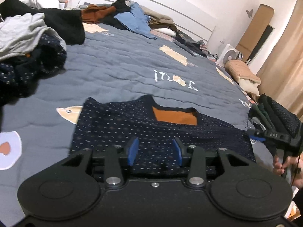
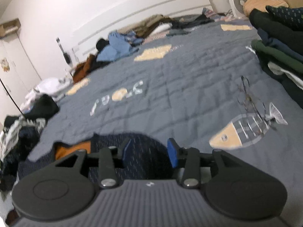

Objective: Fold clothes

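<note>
A navy dotted garment (image 1: 144,126) with an orange lining at its neck lies flat on the grey-blue quilt (image 1: 121,66), near the front edge. My left gripper (image 1: 155,152) hovers just over its near part, open, with nothing between the blue pads. In the right wrist view the same garment (image 2: 144,151) shows under my right gripper (image 2: 149,152), which is open above its rounded edge. The right gripper (image 1: 265,135) also appears at the far right of the left wrist view, held by a hand (image 1: 280,165).
Unfolded clothes (image 1: 32,43) are heaped at the left of the bed, and more clothes (image 1: 130,17) lie along the headboard. A stack of folded clothes (image 2: 278,43) sits at the right edge. A fan (image 1: 230,54) and cardboard stand by the wall.
</note>
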Demonstrator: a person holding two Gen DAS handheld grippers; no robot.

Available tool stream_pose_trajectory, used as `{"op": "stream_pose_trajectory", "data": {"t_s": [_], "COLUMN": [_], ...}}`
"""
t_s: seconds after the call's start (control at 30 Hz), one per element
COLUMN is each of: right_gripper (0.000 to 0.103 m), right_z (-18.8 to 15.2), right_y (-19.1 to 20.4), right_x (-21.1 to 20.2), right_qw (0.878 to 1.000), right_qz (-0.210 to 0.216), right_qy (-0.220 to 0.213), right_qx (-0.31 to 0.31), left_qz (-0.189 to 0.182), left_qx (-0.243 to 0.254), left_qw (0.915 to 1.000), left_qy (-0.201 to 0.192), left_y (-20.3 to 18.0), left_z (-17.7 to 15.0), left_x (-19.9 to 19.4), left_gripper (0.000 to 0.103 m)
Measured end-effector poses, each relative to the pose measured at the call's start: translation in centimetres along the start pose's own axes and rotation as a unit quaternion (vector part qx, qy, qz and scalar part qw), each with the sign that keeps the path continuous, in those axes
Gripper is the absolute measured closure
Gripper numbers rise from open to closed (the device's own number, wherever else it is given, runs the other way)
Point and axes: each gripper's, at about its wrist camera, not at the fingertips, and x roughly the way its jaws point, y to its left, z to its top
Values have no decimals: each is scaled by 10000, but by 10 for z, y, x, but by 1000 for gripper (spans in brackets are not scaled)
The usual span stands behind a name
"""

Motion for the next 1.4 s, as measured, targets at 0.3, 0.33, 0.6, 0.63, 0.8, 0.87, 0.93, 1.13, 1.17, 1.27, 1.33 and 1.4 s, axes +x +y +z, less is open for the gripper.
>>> {"op": "stream_pose_trajectory", "data": {"t_s": [0.3, 0.33, 0.6, 0.63, 0.8, 0.87, 0.93, 1.13, 1.17, 1.27, 1.33, 1.4], "right_gripper": [60, 58, 58, 58, 57, 57, 57, 57, 57, 57, 57, 58], "right_z": [-38, -41, -25, -23, -24, -29, -39, -76, -81, -95, -102, -106], "right_y": [4, 2, -3, -1, 12, 18, 25, 51, 53, 55, 55, 53], "right_x": [19, 18, -7, -13, -41, -51, -62, -88, -91, -95, -91, -86], "right_qw": [9919, 9912, 9968, 9972, 9961, 9948, 9931, 9809, 9802, 9766, 9737, 9733], "right_qz": [-302, -273, 102, 191, 473, 610, 722, 882, 809, 610, 452, 365], "right_qy": [596, 548, 379, 348, 299, 342, 442, 817, 836, 856, 944, 958], "right_qx": [-1076, -1174, -700, -629, -677, -734, -815, -1532, -1601, -1877, -2022, -2056], "left_qz": [-360, -363, -640, -645, -664, -664, -661, -682, -678, -645, -624, -604], "left_qx": [503, 552, 795, 817, 867, 862, 835, 864, 871, 858, 844, 830], "left_qw": [9978, 9974, 9934, 9930, 9924, 9926, 9930, 9930, 9930, 9935, 9939, 9942], "left_qy": [250, 291, 529, 550, 566, 545, 510, 427, 413, 373, 349, 324], "left_y": [-48, -52, -72, -74, -80, -80, -80, -80, -80, -78, -77, -76], "left_z": [-12, -13, -22, -23, -27, -28, -29, -34, -35, -37, -39, -40], "left_x": [28, 32, 48, 49, 49, 46, 41, 21, 18, 11, 6, 2], "left_gripper": [61, 61, 61, 61, 61, 61, 61, 61, 61, 60, 60, 59]}}
